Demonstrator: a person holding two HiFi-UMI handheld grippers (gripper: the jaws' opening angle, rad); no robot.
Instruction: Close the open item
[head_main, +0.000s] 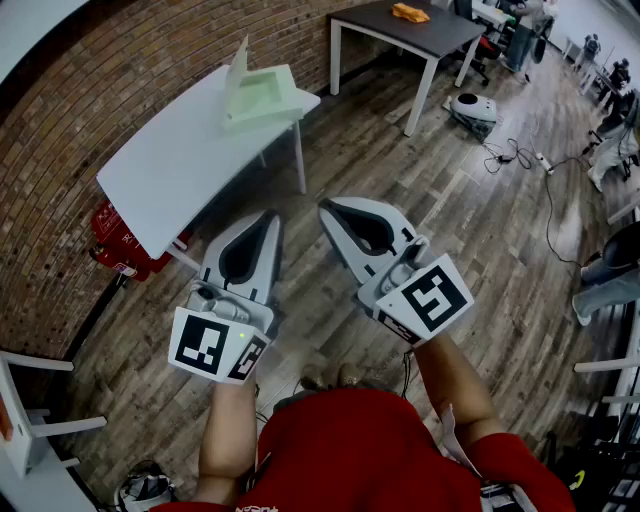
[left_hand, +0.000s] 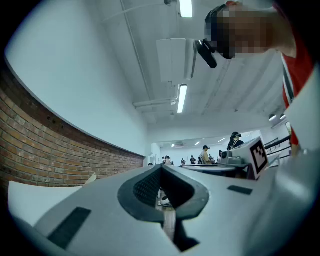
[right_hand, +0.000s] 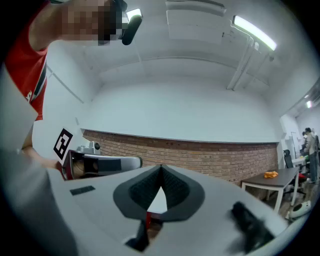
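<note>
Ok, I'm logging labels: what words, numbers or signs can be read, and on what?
No legible words or numbers.
Red shirt: white print at the edge, cut off, unreadable.
Red object under the white table: white marks, too small.
Markers on left hand-held gripper, right hand-held gripper: square codes, no letters.

Brightly and evenly lit from above by ceiling strip lights (left_hand: 182, 97) blown out to pure white glare, with the white table (head_main: 190, 160) nearly washed out and only a soft shadow beneath it on the wooden floor (head_main: 400, 190). Heavily bowed by wide-angle lenses, bending the brick wall (head_main: 120, 80) into a curve and blacking out the corners of both gripper views. Sharp in the head view, yet soft and smeared in the near foreground of the right gripper view, lower right.
</note>
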